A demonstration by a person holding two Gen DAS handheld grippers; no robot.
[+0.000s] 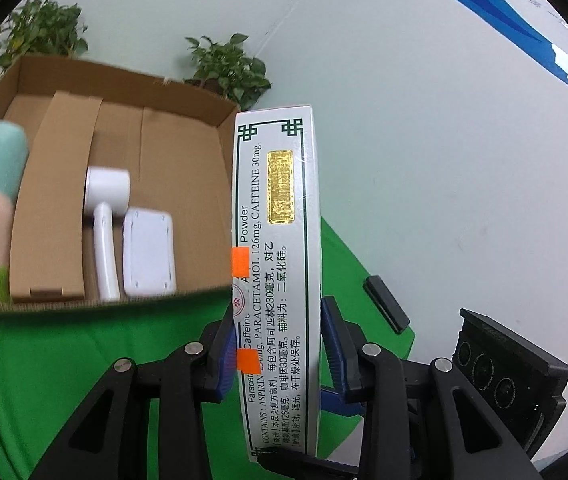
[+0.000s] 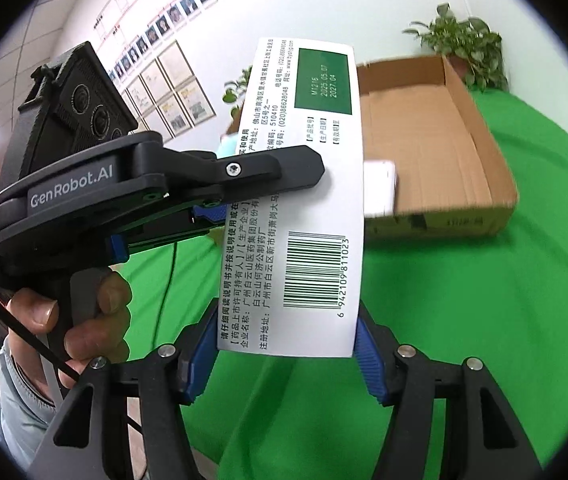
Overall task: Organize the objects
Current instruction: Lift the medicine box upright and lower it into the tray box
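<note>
I have the medicine box (image 1: 275, 280) in the air, w/ the left gripper (image 1: 279, 344) clamped on its two sides; the right gripper (image 2: 288, 352) has fingers around the box's lower end, touching or not I cannot tell; step is the carry to the cardboard box (image 1: 219, 120), which holds a white handheld device (image 1: 103, 216) & a white case (image 1: 148, 252); next, I think, swing left over the rim, then lower; left tool is held level, box standing upright.
</note>
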